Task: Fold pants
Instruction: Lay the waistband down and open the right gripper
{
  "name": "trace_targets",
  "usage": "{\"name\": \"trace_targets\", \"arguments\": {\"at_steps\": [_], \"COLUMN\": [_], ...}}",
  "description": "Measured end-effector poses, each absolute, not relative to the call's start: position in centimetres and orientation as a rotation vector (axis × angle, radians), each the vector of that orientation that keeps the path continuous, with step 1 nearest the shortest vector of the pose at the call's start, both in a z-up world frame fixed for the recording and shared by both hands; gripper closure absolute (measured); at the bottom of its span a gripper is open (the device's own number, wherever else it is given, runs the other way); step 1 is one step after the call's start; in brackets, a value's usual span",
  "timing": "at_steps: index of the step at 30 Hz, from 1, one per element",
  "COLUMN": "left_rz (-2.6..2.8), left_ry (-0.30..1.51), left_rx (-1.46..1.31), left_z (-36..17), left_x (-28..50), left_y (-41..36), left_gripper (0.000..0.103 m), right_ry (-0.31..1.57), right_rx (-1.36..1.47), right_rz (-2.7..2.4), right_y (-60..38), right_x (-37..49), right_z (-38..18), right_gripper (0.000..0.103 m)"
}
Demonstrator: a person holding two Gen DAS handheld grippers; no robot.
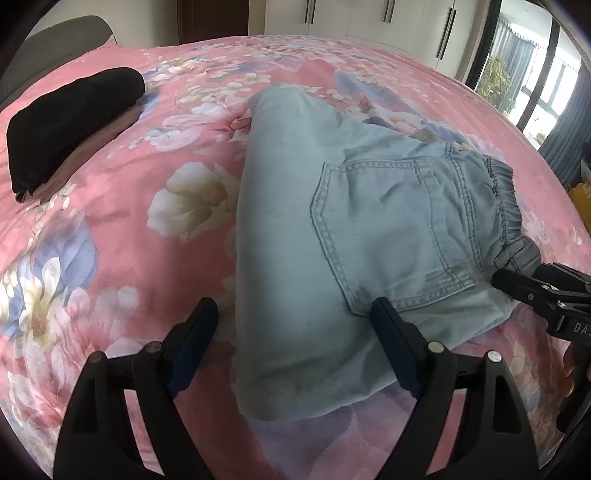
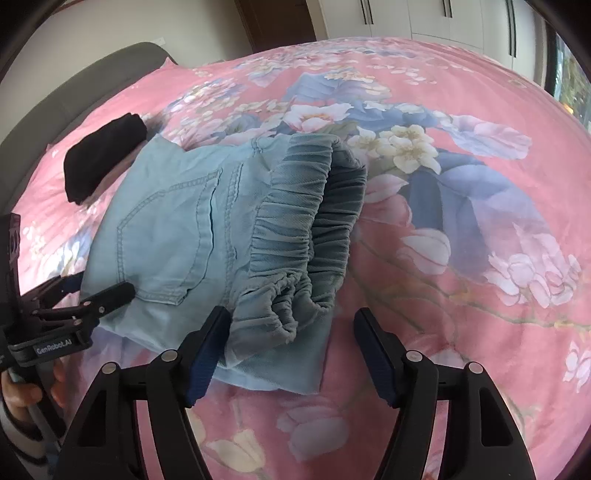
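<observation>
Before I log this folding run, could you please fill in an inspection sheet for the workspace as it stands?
Surface: bed with pink floral cover.
Job's things: light blue pants folded, back pocket up, elastic waistband toward the right gripper.
Clutter: folded black garment stacked on a brown one, apart from the pants.
Grippers: left gripper open over the pants' near edge; right gripper open at the waistband.
Cables: nothing seen.
Surroundings: white wardrobe, grey headboard, window with curtain.

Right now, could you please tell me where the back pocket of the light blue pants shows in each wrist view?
Left wrist view: back pocket right of centre, just beyond the left gripper's right finger.
Right wrist view: back pocket left of centre, beside the gathered waistband.
Shared landmark: the folded black garment, upper left in both.
</observation>
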State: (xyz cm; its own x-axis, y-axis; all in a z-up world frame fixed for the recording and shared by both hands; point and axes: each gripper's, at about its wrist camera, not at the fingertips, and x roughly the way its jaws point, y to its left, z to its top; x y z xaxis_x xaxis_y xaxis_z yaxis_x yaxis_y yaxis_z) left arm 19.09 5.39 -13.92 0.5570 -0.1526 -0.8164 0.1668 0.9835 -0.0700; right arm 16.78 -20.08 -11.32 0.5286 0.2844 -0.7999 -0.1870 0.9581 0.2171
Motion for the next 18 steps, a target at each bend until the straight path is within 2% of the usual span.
{"name": "trace_targets", "arguments": {"at_steps": [2, 4, 7, 18], "left_rz": [-0.171, -0.150, -0.127, -0.066], "left_ry": [0.973, 0.988, 1.006, 1.043], "left_rx": [0.018, 0.020, 0.025, 0.032], "left_z": [-13.94, -14.03, -14.03, -13.80], "left_x": [19.07, 19.08, 19.18, 19.41], "left_y": [5.40, 5.35, 5.24, 4.69], "left_gripper": [0.011, 0.004, 0.001, 0.000], "right_ry": [0.974, 0.972, 0.975, 1.005], "right_rx": [0.107, 0.079, 0.065, 0.038], "right_rz": [0.269, 0.228, 0.206, 0.170], "right_y": [-19.91, -19.84, -19.73, -19.62], "right_x": [16.91, 16.70, 16.68, 17.06], "right_z": [-11.29, -11.10, -10.97, -10.69], "right_gripper": [0.032, 0.021, 0.018, 0.013]}}
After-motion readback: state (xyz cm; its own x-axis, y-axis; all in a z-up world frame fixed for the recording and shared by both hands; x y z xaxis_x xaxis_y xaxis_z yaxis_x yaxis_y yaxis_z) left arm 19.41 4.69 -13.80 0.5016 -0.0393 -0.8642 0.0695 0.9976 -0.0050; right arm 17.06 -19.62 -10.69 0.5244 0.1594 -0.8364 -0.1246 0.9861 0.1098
